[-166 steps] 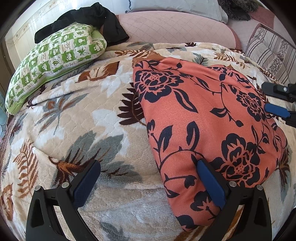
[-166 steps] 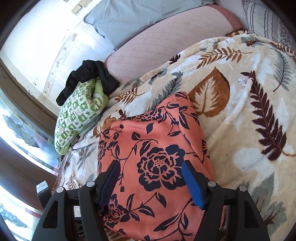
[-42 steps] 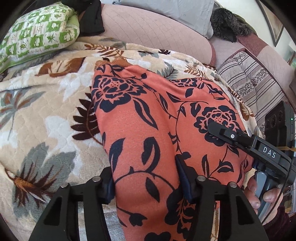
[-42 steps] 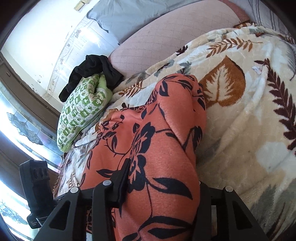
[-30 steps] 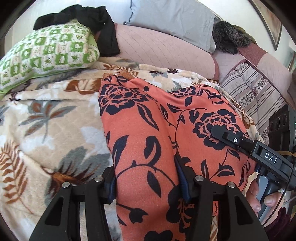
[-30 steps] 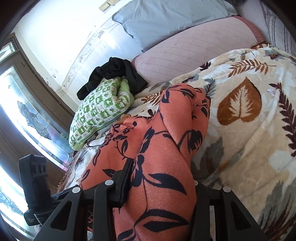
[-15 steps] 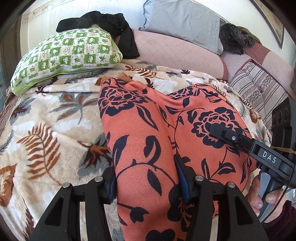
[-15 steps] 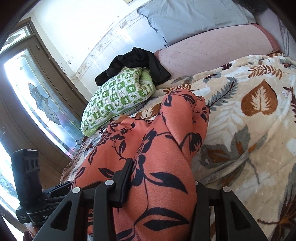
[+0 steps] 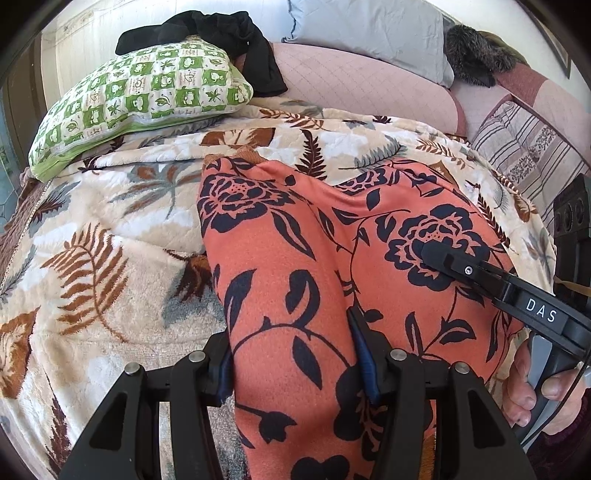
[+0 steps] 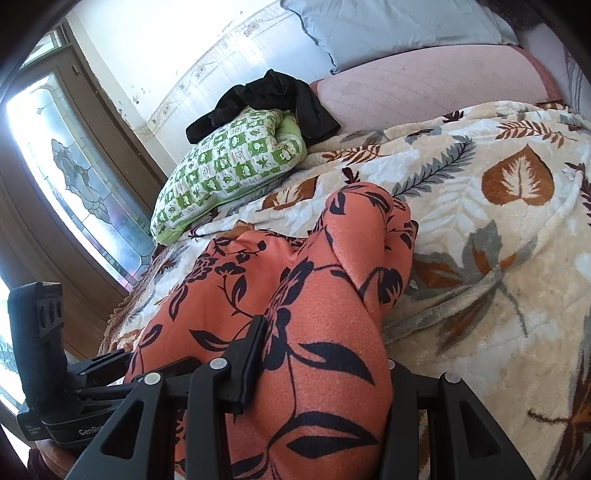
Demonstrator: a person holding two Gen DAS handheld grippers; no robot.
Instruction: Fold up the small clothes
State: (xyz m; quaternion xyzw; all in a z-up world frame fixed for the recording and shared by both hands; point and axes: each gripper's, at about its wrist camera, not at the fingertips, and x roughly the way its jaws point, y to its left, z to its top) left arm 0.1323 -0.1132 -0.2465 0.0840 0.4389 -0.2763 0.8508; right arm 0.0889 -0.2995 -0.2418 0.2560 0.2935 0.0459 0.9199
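Jaws of left gripper [image 9: 297, 363] and right gripper [image 10: 317, 373] each pinched the orange floral garment [image 9: 295, 266] above the leaf-print blanket [image 9: 110, 236].

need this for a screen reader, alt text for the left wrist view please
The left gripper is shut on the near end of an orange garment with dark flowers, which lies on a leaf-print blanket. The right gripper reaches in at right; a green checked pillow lies behind.

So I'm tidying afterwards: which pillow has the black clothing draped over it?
The green-and-white checked pillow at the far left of the bed; the black garment lies over its top. The grey pillow and the striped one are bare.
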